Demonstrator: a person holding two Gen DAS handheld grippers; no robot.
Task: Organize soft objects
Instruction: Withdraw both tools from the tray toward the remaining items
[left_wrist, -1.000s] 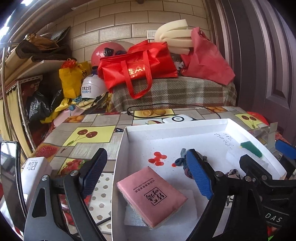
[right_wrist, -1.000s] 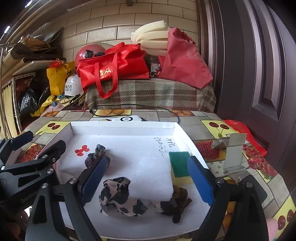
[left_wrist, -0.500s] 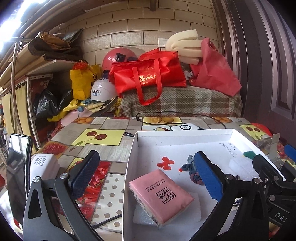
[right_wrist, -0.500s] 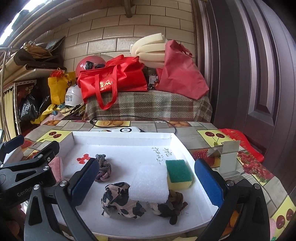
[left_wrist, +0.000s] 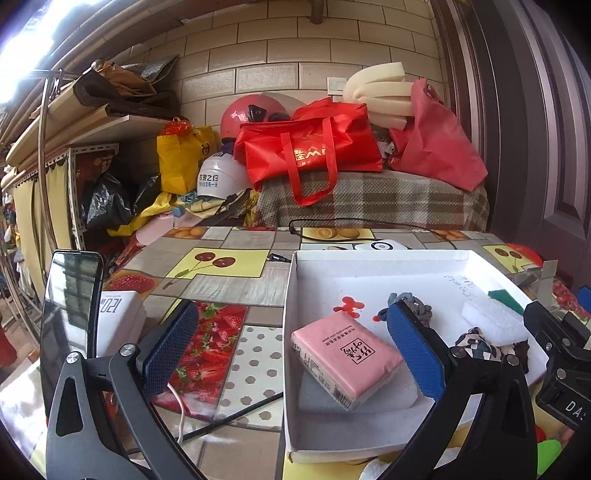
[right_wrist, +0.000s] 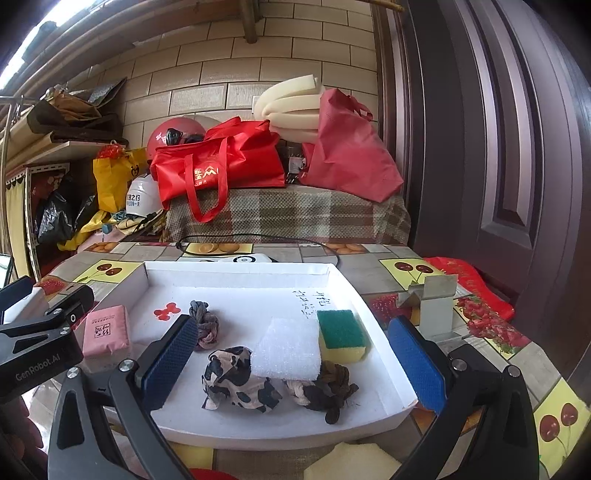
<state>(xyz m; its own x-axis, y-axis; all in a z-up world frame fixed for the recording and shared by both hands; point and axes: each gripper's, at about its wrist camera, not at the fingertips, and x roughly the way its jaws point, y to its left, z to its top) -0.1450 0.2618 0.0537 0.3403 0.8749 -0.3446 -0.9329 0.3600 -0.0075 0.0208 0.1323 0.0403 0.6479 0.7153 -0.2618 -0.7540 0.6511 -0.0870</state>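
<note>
Both the left gripper (left_wrist: 291, 350) and right gripper (right_wrist: 291, 363) hang spread wide, holding nothing, above the white tray (right_wrist: 236, 267). The pink tissue pack (left_wrist: 345, 360) lies near the tray's left edge; it looks light and squashy, best pinched across its short sides. Sponge (right_wrist: 341, 334), foam pad (right_wrist: 288, 349) and patterned cloth (right_wrist: 238, 380) crowd the front right, leaving bare floor toward the tray's back wall.

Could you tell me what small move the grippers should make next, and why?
Probably nothing more than easing both away. The left gripper and right gripper are open and empty, and the pink tissue pack, foam block, sponge and patterned cloth all lie inside the white box.
</note>
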